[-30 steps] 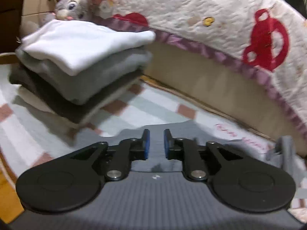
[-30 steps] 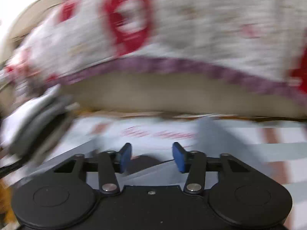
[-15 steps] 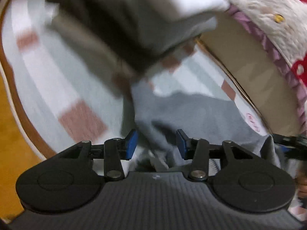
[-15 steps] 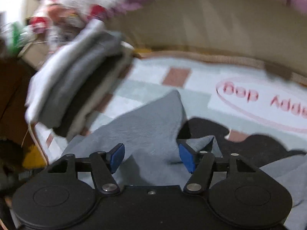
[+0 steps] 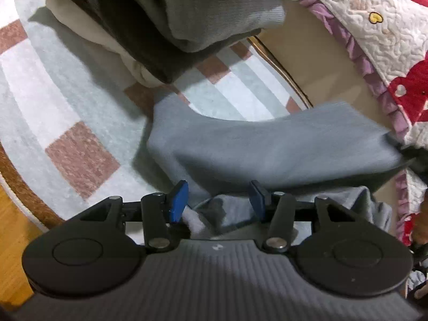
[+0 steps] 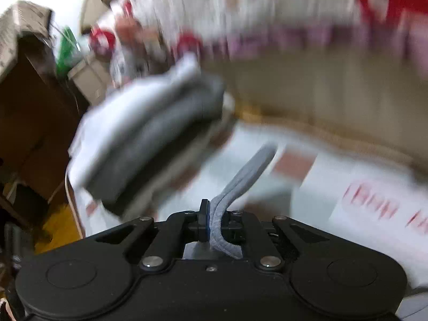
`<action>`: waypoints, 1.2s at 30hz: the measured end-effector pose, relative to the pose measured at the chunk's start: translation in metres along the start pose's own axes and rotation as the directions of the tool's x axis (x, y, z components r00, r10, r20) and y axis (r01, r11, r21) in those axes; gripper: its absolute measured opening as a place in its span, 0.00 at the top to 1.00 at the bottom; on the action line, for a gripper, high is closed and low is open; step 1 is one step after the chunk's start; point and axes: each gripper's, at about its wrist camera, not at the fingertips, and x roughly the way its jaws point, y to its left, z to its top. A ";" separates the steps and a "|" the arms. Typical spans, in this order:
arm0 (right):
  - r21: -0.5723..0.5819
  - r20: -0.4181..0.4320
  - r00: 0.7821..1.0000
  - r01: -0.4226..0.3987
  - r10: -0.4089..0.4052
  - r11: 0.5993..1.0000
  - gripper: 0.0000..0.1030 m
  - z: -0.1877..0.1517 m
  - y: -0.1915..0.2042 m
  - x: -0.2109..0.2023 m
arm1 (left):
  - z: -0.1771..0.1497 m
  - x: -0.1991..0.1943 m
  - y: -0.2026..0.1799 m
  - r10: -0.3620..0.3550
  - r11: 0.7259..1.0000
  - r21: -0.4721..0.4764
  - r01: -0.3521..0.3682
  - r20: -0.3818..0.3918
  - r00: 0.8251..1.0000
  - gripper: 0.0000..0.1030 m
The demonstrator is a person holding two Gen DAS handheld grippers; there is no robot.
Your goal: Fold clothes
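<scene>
A grey garment (image 5: 267,147) lies on the checked rug (image 5: 67,101), and one part of it is lifted and stretched toward the right. My left gripper (image 5: 218,198) hangs just over its near folds. The jaws are opening, with cloth beneath and between the blue pads (image 5: 178,200), which do not press on it. My right gripper (image 6: 216,219) is shut on an edge of the grey garment (image 6: 246,176), a strip of which rises from the jaws. The right wrist view is blurred.
A stack of folded clothes (image 5: 187,13), white on top of grey, dark and beige, sits on the rug just beyond the garment, also seen as a stack (image 6: 149,133). A quilted red-and-white cover (image 5: 374,26) hangs over a bed side on the right. Cardboard boxes (image 6: 32,93) stand at the left.
My left gripper tipped down toward the grey garment and its jaws spread wider. My right gripper swung left, closed on the garment's edge and lifted it.
</scene>
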 end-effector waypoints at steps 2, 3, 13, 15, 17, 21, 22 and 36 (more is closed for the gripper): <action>-0.037 0.095 0.993 0.069 -0.065 0.997 0.94 0.012 0.004 -0.044 | -0.001 0.001 -0.004 -0.017 1.000 0.012 0.017 -0.005 1.000 0.52; -0.054 0.142 0.985 0.104 -0.096 0.993 0.94 0.018 0.006 -0.066 | -0.002 0.000 -0.006 -0.025 0.999 0.021 0.025 -0.002 1.000 0.52; 0.084 0.394 0.679 0.645 -0.619 0.760 0.95 -0.029 -0.017 -0.279 | -0.016 -0.008 -0.031 -0.057 0.991 0.125 0.056 0.000 0.998 0.50; 0.140 0.402 0.581 0.725 -0.708 0.674 0.95 -0.059 -0.015 -0.329 | -0.018 -0.006 -0.038 -0.030 0.987 0.159 0.029 0.003 1.000 0.50; 0.200 0.345 0.504 0.785 -0.792 0.586 0.95 -0.101 -0.024 -0.362 | -0.021 -0.003 -0.042 -0.010 0.984 0.177 0.010 0.000 1.000 0.50; 0.295 0.137 0.407 0.854 -0.903 0.429 0.95 -0.193 -0.062 -0.383 | -0.023 0.007 -0.044 0.015 0.981 0.192 -0.010 -0.023 1.000 0.47; 0.321 0.077 0.412 0.852 -0.908 0.414 0.95 -0.215 -0.075 -0.377 | -0.024 0.009 -0.045 0.022 0.980 0.196 -0.016 -0.025 0.999 0.46; 0.266 -0.392 0.367 0.923 -0.843 0.278 0.75 -0.315 -0.140 -0.321 | -0.029 0.004 -0.045 -0.001 0.983 0.185 0.004 -0.014 1.000 0.45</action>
